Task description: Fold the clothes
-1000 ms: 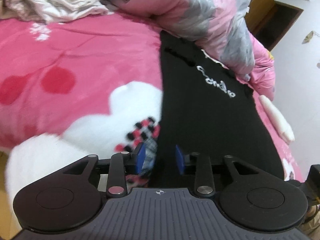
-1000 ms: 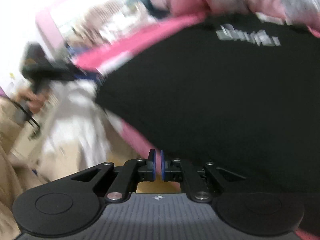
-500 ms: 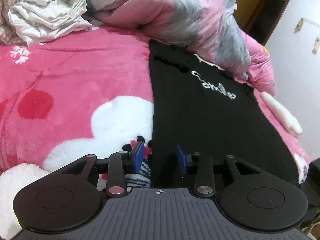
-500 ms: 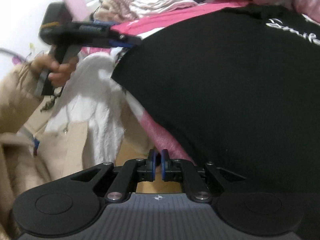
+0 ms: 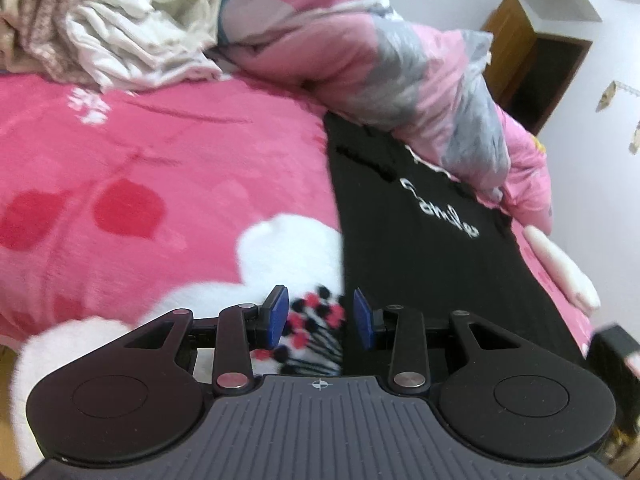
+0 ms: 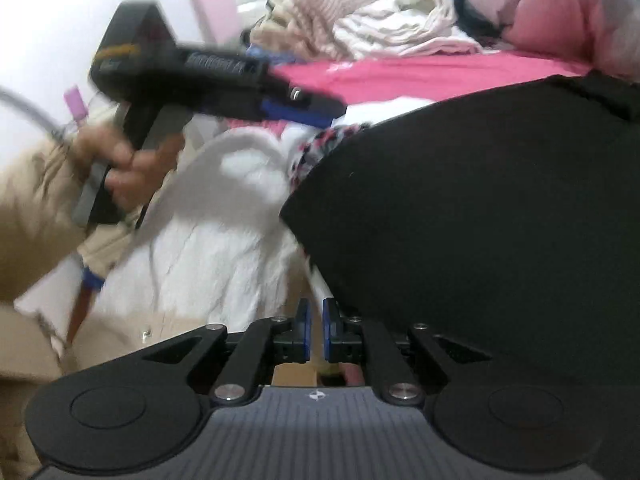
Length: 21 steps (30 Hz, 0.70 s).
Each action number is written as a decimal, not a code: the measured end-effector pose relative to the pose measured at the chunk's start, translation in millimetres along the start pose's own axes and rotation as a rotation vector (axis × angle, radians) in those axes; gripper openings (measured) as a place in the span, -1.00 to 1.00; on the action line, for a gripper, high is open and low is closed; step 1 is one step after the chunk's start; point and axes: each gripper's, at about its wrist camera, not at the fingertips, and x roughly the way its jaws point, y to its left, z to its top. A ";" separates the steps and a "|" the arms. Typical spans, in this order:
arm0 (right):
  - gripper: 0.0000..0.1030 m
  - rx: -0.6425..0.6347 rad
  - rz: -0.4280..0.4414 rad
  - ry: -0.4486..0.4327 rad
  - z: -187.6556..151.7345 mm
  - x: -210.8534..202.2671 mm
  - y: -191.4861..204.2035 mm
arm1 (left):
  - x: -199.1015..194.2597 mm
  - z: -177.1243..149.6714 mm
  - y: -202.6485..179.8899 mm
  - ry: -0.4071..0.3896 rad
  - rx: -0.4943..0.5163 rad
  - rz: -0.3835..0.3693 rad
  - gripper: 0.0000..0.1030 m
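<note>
A black garment (image 5: 432, 248) with white lettering (image 5: 444, 208) lies flat on the pink bed blanket (image 5: 160, 160). My left gripper (image 5: 320, 316) is open low over the garment's near left corner. The black edge runs by its right pad, and the spotted blanket pattern shows between the pads. In the right wrist view the left gripper (image 6: 320, 112) hovers at that same corner of the garment (image 6: 480, 200), held by a hand (image 6: 128, 168). My right gripper (image 6: 317, 320) is shut with nothing in it, just off the garment's near hem at the bed's edge.
A pink and grey quilt (image 5: 380, 60) is bunched at the garment's far end. A pile of pale clothes (image 5: 120, 40) lies at the back left. A white roll (image 5: 560, 264) sits right of the garment. A beige sleeve (image 6: 32, 208) fills the left of the right wrist view.
The left gripper has shifted slightly left, so the garment's edge now lies by its right pad. The right gripper has swept along the near hem toward the left gripper, which looks larger.
</note>
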 end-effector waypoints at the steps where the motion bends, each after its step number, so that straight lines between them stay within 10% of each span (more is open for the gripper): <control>1: -0.88 -0.005 0.008 -0.019 4.9 -2.9 1.4 | -1.6 1.5 2.1 -0.010 -0.007 0.000 -0.31; 9: -0.90 0.055 -0.024 -0.101 3.2 6.5 -13.9 | -11.6 5.1 -30.9 -0.094 0.054 -0.161 -0.29; 21: -0.94 0.401 -0.057 -0.282 -72.5 -83.3 -59.6 | 44.1 -12.6 -65.7 0.072 0.107 -0.200 -0.29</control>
